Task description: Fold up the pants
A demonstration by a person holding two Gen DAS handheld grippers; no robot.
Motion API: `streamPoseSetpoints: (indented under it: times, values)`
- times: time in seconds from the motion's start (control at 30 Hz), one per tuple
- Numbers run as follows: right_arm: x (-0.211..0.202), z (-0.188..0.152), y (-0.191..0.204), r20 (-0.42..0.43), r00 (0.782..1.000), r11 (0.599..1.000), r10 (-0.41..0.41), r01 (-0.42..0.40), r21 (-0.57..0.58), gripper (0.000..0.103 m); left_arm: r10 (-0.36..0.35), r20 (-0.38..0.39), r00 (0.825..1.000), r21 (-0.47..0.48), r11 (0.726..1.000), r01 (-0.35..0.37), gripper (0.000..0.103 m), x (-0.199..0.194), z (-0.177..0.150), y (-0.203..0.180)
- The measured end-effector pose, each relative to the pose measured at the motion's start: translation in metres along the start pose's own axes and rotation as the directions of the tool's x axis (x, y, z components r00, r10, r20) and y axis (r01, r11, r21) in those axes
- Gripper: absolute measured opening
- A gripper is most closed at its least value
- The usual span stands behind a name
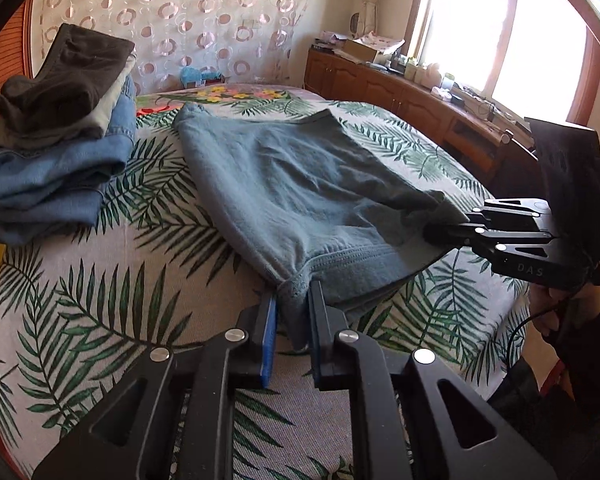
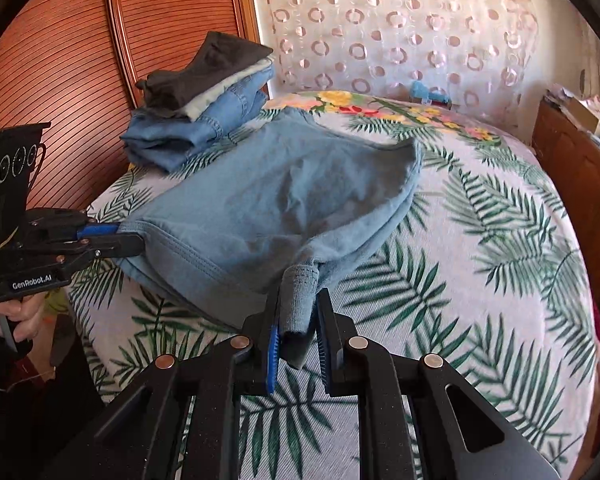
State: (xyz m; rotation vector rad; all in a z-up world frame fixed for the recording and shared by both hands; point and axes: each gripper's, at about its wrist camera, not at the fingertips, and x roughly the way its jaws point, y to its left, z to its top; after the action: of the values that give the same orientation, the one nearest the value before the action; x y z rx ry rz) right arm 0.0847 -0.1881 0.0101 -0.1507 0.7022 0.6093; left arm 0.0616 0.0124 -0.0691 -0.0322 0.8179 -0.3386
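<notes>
A blue-grey pair of pants (image 1: 284,184) lies folded on the palm-leaf bedspread (image 1: 100,300), its near edge lifted slightly. My left gripper (image 1: 292,300) is shut on one near corner, a bunch of cloth pinched between its blue pads. My right gripper (image 1: 432,232) is shut on the other near corner, to the right. In the right wrist view the pants (image 2: 268,200) stretch away from my right gripper (image 2: 300,300), which pinches a rolled hem. At the left there, my left gripper (image 2: 130,240) clamps the stitched band.
A stack of folded clothes (image 1: 60,140), denim below and dark cloth on top, sits at the bed's far left corner (image 2: 204,108). A wooden cabinet (image 1: 400,92) runs along the right under a bright window. A person's hand (image 2: 16,316) holds the left gripper's handle.
</notes>
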Motion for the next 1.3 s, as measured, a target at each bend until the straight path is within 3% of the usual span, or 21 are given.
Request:
streamPoseSetpoints:
  times: [0.07, 0.2, 0.3, 0.47, 0.67, 0.97, 1.3]
  values:
    - [0.006, -0.002, -0.001, -0.012, 1.0, 1.0, -0.011, 0.011, 0.004, 0.016, 0.002, -0.011, 1.0, -0.008, 1.0, -0.003, 0.02, 0.001, -0.001, 0.001]
    - [0.009, -0.007, -0.001, -0.01, 1.0, 0.999, -0.02, 0.02, 0.027, 0.016, 0.01, 0.009, 1.0, -0.029, 1.0, -0.01, 0.045, -0.005, -0.001, 0.005]
    - [0.005, -0.01, -0.001, -0.005, 1.0, 0.999, -0.026, 0.026, 0.036, 0.016, 0.013, 0.032, 0.999, -0.044, 0.999, -0.012, 0.052, -0.009, 0.003, 0.007]
    - [0.004, -0.02, 0.0, -0.005, 0.998, 0.997, -0.06, 0.06, 0.048, 0.03, 0.049, 0.042, 0.998, -0.065, 0.997, -0.046, 0.052, -0.001, 0.004, 0.012]
    - [-0.004, -0.026, 0.001, -0.009, 0.996, 0.995, -0.086, 0.086, 0.042, 0.037, 0.041, 0.012, 0.999, -0.071, 0.997, -0.04, 0.046, 0.011, 0.0, 0.013]
    - [-0.021, -0.025, -0.004, 0.033, 0.996, 0.995, -0.079, 0.077, 0.066, 0.04, 0.046, -0.005, 0.999, -0.075, 0.996, -0.046, 0.042, 0.018, -0.008, 0.012]
    - [-0.001, -0.027, -0.01, -0.016, 0.997, 0.992, -0.073, 0.074, 0.105, 0.041, 0.035, 0.002, 0.999, -0.079, 0.996, -0.035, 0.042, 0.014, -0.013, 0.01]
